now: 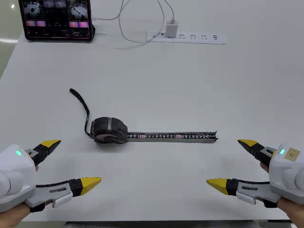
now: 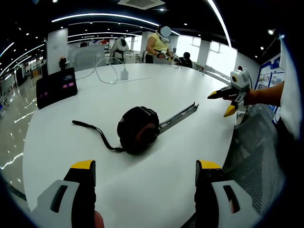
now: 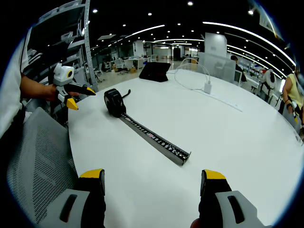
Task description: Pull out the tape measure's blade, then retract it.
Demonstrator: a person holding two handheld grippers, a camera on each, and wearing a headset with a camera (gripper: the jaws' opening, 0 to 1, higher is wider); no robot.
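- Tabletop (image 1: 199,85): white, wide, carrying every item listed below.
- Tablet (image 1: 56,19): dark frame, screen lit, propped at the far left edge of the tabletop.
- Power strip (image 1: 190,37): white, flat along the far edge, to the right of the tablet.
- Left gripper (image 1: 75,162): white body, black jaws with yellow tips; jaws spread wide and holding nothing; hovers at the near left, well apart from the tape measure.
- Right gripper (image 1: 227,161): same build; jaws spread wide and holding nothing; hovers at the near right, near the free end of the blade but not touching it.
- Tape measure (image 1: 109,130): black case lying on its side on the tabletop, left of centre, between the two grippers.
- Blade (image 1: 173,137): drawn out of the case, flat on the tabletop, running rightward, with an end hook at its tip.
- Wrist strap (image 1: 81,107): black, curving away from the rear of the case toward the far left.
- Charger (image 1: 171,28): white, plugged into the left end of the power strip, with a white cable (image 1: 124,29) looping toward the tablet.
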